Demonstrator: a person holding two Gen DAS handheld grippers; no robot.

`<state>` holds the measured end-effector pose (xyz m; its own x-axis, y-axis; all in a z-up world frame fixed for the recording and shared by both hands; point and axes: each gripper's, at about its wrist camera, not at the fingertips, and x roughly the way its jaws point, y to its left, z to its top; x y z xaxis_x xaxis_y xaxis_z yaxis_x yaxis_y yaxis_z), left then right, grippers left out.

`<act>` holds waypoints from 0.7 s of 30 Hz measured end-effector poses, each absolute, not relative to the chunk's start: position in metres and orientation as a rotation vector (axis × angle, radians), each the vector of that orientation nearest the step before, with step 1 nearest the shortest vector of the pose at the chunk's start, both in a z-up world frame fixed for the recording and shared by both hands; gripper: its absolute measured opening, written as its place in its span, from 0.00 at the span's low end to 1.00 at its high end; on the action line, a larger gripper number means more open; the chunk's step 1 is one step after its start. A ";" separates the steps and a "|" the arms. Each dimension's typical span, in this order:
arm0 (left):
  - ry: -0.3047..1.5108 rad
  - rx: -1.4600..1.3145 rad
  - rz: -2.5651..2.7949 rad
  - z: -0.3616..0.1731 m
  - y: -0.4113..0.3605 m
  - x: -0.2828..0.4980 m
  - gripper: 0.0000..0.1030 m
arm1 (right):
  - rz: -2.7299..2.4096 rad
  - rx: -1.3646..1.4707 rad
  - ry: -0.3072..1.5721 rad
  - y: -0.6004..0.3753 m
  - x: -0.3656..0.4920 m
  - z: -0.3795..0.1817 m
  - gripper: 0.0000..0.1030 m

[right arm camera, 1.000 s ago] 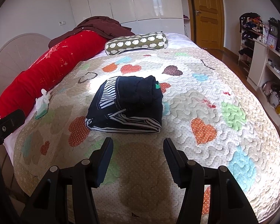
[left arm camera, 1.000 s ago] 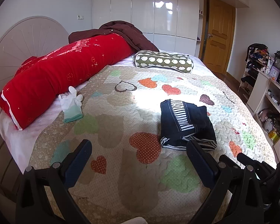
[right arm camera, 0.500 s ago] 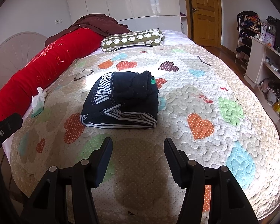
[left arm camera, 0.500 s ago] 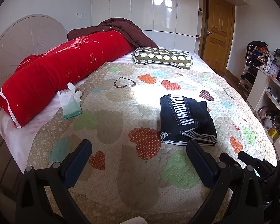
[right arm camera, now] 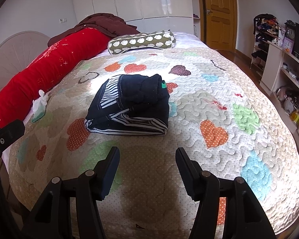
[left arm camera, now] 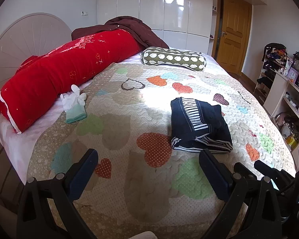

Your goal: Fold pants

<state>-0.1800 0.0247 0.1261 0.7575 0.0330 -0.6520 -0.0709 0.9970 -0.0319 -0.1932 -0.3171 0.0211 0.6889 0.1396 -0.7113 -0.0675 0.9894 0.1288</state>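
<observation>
The dark navy pants with striped lining (left arm camera: 199,125) lie folded into a compact bundle on the heart-patterned quilt (left arm camera: 129,119). They also show in the right wrist view (right arm camera: 129,107), in the middle of the bed. My left gripper (left arm camera: 149,165) is open and empty, held above the quilt's near edge, to the near left of the bundle. My right gripper (right arm camera: 147,159) is open and empty, just short of the bundle's near edge. Neither touches the pants.
A long red bolster (left arm camera: 65,75) lies along the headboard side, with a brown garment (left arm camera: 129,27) on it. A white and green glove (left arm camera: 74,105) lies by the bolster. A green patterned pillow (left arm camera: 173,59) lies at the far end. Shelves (left arm camera: 285,99) stand on the right.
Both grippers have drawn back and risen a little from the bed, so the folded pants look slightly farther away. The pants have not moved. Both jaws stay open.
</observation>
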 end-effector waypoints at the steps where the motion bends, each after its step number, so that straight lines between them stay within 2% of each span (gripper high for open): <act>1: 0.711 -0.055 0.056 0.125 0.025 -0.180 0.98 | 0.117 0.090 0.802 -0.316 -0.194 0.021 0.61; 21: 0.807 -0.078 0.048 0.100 0.026 -0.155 0.98 | 0.100 0.020 0.810 -0.309 -0.177 0.018 0.65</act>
<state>-0.1552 0.0258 0.0998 0.6910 0.0132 -0.7228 -0.0731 0.9960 -0.0517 -0.1766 -0.3095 0.0183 0.6852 0.0966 -0.7219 -0.0812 0.9951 0.0560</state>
